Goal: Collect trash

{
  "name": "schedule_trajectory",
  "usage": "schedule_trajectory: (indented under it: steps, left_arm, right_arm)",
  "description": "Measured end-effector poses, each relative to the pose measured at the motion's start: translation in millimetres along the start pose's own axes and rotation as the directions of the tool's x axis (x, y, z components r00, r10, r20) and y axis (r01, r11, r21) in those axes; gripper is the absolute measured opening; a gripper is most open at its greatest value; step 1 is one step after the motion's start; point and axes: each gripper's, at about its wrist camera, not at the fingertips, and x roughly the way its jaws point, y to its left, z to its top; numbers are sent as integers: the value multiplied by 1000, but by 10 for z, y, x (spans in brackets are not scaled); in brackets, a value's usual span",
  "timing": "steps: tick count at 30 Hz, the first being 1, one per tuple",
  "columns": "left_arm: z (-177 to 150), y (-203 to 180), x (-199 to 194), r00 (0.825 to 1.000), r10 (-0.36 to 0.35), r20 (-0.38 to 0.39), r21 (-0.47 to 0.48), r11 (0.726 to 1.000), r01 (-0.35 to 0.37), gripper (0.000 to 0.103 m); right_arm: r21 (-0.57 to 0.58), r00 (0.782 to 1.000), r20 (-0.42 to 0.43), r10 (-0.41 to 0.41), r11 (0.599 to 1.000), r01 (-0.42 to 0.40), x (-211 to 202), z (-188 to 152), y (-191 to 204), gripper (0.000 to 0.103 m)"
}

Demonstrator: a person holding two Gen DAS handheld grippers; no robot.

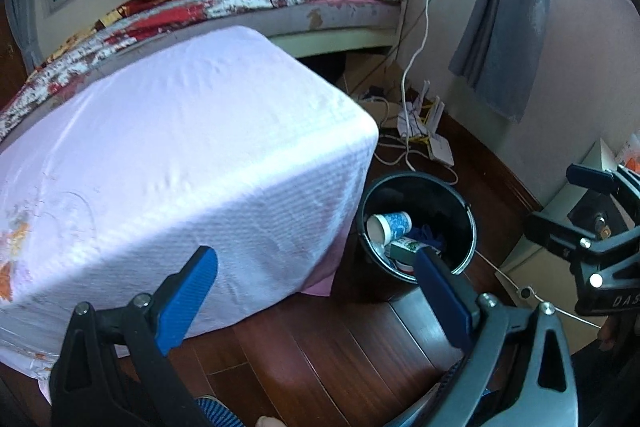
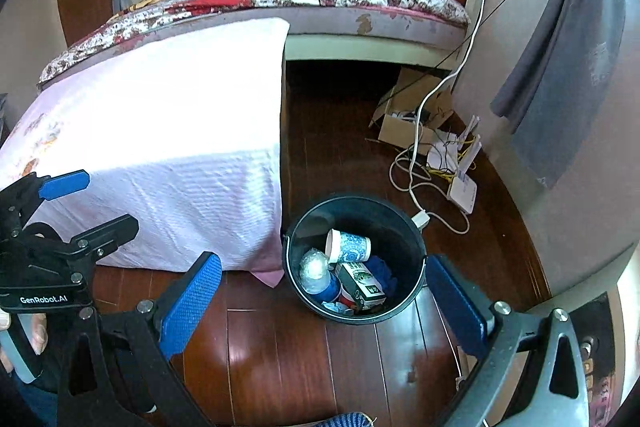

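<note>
The black bin (image 2: 354, 259) stands on the wooden floor (image 2: 280, 355) just beside the near right corner of the cloth-covered table (image 2: 160, 131), and it already holds the trash: a paper cup (image 2: 348, 246) lying on its side with its long axis running left to right, a green-and-white carton (image 2: 362, 285), a blue cloth (image 2: 384, 273) and a shiny bottle (image 2: 316, 273). The right gripper (image 2: 324, 301) hangs above and in front of the bin, almost centred on it — the nearer of the two. Its blue pads stand wide apart and hold nothing. The left gripper (image 1: 316, 291) is off to the bin's left, over the table's near edge; its jaws are also spread wide and empty, with its right finger (image 1: 438, 291) overlapping the bin's rim only in line of sight. The tabletop shows no loose item in either view, so collecting looks close to done. Cables and boxes by the far wall lie well apart from both grippers.
</note>
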Motion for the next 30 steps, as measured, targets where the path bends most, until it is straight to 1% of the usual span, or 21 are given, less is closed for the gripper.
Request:
schedule_trajectory:
  steps: [3, 8, 14, 18, 21, 30]
  left_arm:
    - [16, -26, -162, 1000, 2, 23, 19, 1000, -2, 99]
    - [1, -70, -427, 998, -16, 55, 63, 998, 12, 99]
    - [47, -19, -752, 994, -21, 110, 52, 999, 15, 99]
    - [74, -22, -943, 988, -23, 155, 52, 999, 15, 99]
    - [89, -12, -1051, 984, -25, 176, 52, 999, 16, 99]
    - [76, -7, -1307, 974, -26, 224, 37, 999, 18, 100]
  right_arm:
    - [6, 1000, 16, -13, 1000, 13, -181, 25, 57, 103]
    - [16, 998, 58, -28, 1000, 27, -509, 56, 144, 103]
    - [23, 995, 87, -48, 999, 46, -830, 36, 184, 103]
    - [23, 990, 132, -58, 998, 55, -1107, 26, 231, 103]
    - [24, 985, 160, -59, 998, 56, -1284, 37, 269, 103]
    - [21, 976, 206, -70, 998, 67, -1646, 12, 348, 103]
